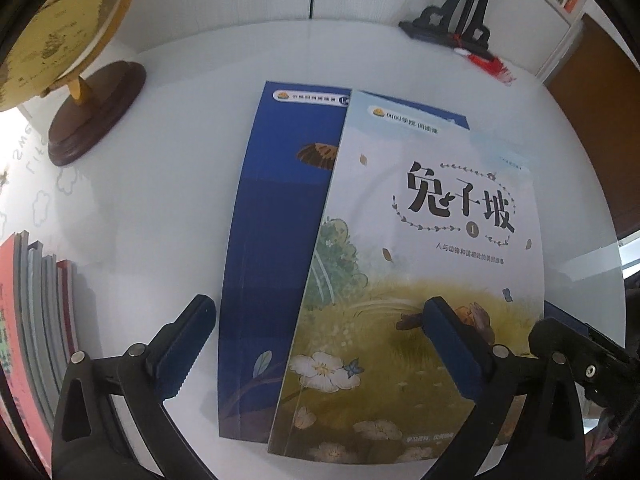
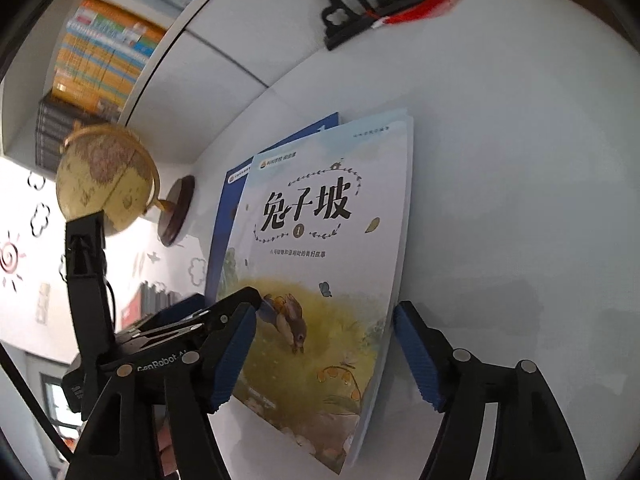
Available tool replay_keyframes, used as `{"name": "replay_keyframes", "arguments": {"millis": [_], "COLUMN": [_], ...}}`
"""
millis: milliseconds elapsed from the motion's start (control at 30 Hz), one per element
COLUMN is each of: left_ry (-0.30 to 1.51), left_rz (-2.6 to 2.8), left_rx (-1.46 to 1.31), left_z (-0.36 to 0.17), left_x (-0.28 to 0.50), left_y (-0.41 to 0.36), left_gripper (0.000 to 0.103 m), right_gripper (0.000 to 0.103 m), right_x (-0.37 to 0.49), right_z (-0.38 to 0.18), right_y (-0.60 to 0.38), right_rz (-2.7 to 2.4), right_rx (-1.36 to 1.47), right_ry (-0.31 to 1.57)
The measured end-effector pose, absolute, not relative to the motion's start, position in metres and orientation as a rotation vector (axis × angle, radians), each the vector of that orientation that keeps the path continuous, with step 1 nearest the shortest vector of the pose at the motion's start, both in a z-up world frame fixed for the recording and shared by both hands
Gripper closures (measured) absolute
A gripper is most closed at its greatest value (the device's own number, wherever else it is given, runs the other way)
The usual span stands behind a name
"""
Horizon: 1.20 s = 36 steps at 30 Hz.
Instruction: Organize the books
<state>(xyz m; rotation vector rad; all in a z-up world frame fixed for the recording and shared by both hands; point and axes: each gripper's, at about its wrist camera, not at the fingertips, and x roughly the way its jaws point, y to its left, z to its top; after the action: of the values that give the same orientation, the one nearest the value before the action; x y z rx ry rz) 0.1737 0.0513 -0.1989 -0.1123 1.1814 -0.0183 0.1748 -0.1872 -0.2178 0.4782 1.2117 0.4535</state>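
Left wrist view: left gripper (image 1: 316,344) pitched steeply down over a white table (image 1: 160,208), jaws spread wide and gripping nothing; blue ribbed pads (image 1: 182,354), black plastic arms with metal pivot pins. One pad hangs over bare table left of the books, the other over the pale book (image 1: 420,280).
Pale book: glossy softcover, meadow and rabbit illustration, black title characters; lies flat, askew across the blue book (image 1: 272,240), covering its right part.
Blue book: dark glossy cover, flat on the table.
Globe (image 1: 52,28): yellowed sphere on round brown wooden base, far left.
Black stand (image 1: 452,20): ornate, with red tassel, at table's back.
Upright books (image 1: 36,320): row at left edge.

Right wrist view: right gripper (image 2: 324,354) angled down, jaws apart and holding nothing, straddling the pale book's (image 2: 320,280) near right edge; whether either pad touches it cannot be told. Left gripper (image 2: 192,320) visible alongside.
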Motion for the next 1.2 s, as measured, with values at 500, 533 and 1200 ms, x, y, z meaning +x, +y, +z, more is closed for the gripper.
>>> {"name": "replay_keyframes", "arguments": {"millis": [500,533,1200], "left_ry": [1.079,1.083,1.163], "left_rz": [0.005,-0.001,-0.027], "left_rx": [-0.136,-0.132,-0.129], "left_z": [-0.200,-0.200,-0.197], "left_x": [0.156,0.155,0.068], "left_y": [0.053,0.053,0.067], "left_gripper": [0.002,0.002,0.027], "right_gripper": [0.018,0.018,0.023], "right_x": [0.169,0.169,0.108], "right_z": [-0.218,-0.218,-0.222], "right_y": [-0.178,-0.178,-0.183], "right_rz": [0.496,0.497,0.653], "right_rx": [0.420,0.420,0.454], "right_ry": [1.116,1.122,1.214]}}
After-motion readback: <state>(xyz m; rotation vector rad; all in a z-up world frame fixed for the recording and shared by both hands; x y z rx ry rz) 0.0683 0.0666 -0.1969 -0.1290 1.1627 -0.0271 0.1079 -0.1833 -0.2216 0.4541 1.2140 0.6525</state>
